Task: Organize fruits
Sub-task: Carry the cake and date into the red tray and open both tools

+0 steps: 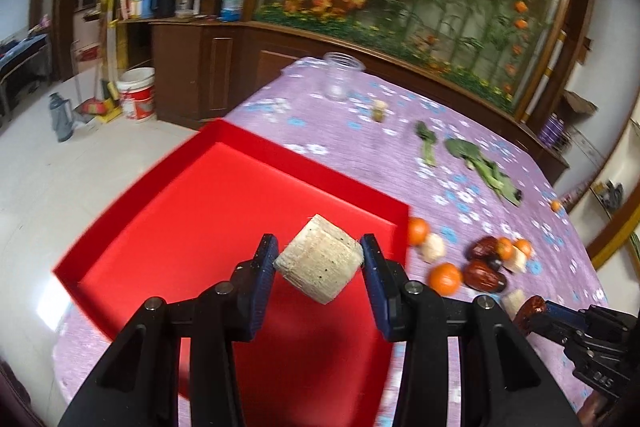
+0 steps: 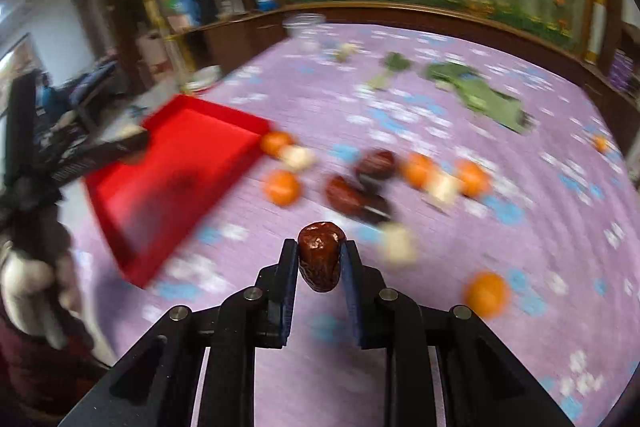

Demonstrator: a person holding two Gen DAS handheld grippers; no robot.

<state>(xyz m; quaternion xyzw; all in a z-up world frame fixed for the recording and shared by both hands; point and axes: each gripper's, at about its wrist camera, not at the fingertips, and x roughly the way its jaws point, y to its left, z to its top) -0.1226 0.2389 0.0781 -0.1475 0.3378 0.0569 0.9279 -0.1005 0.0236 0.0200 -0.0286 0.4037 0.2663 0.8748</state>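
Red tray point(image 1: 192, 187): directly beneath the left gripper point(image 1: 319, 259) — pale chunk point(image 1: 319, 257) clamped.
Right gripper point(image 2: 319, 259): date point(image 2: 320, 255) pinched upright — tray lies left.

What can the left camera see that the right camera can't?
Only the left wrist view shows the pale sugarcane chunk squeezed in the left gripper above the red tray, plus a white bucket on the floor. Only the right wrist view shows one more orange lying near the camera, and the red date up close in the right gripper. Both show the tray, the purple flowered tablecloth, scattered oranges and dates, leafy greens and a clear jar.
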